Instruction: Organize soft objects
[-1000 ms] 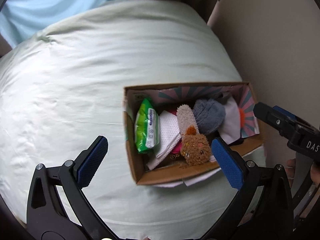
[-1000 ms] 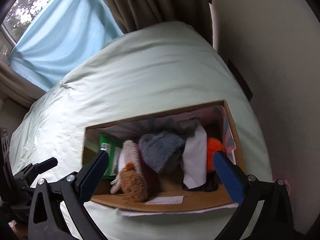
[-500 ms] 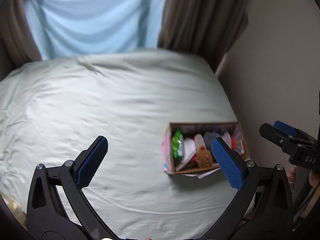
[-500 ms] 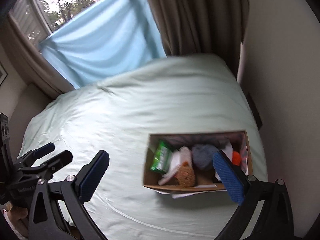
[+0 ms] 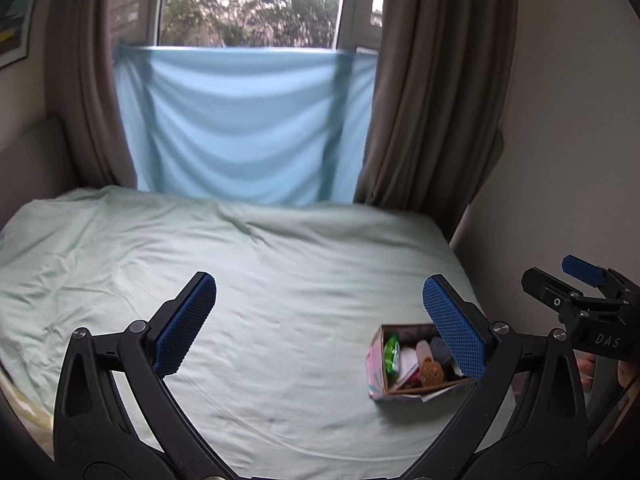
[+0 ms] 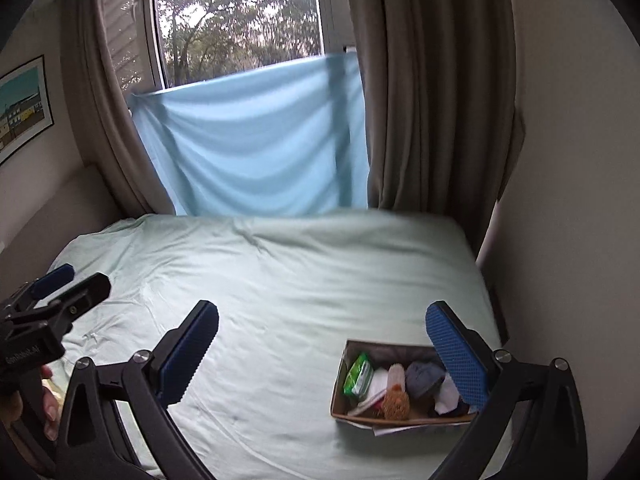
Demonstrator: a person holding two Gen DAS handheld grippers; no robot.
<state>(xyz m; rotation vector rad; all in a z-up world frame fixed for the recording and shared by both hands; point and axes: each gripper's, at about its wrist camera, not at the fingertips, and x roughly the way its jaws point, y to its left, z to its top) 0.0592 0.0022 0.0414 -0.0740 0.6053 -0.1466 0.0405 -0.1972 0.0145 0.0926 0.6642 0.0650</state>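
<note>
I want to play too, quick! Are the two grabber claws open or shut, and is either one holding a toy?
Left gripper: open, holding nothing.
Right gripper: open, holding nothing.
The soft things sit in the open brown cardboard box.

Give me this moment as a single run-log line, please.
left gripper: open, empty | right gripper: open, empty | cardboard box: on bed, holding soft items | nothing grasped

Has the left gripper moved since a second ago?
Yes. The left gripper has backed away from the cardboard box on the bed; the box now looks smaller.
</note>
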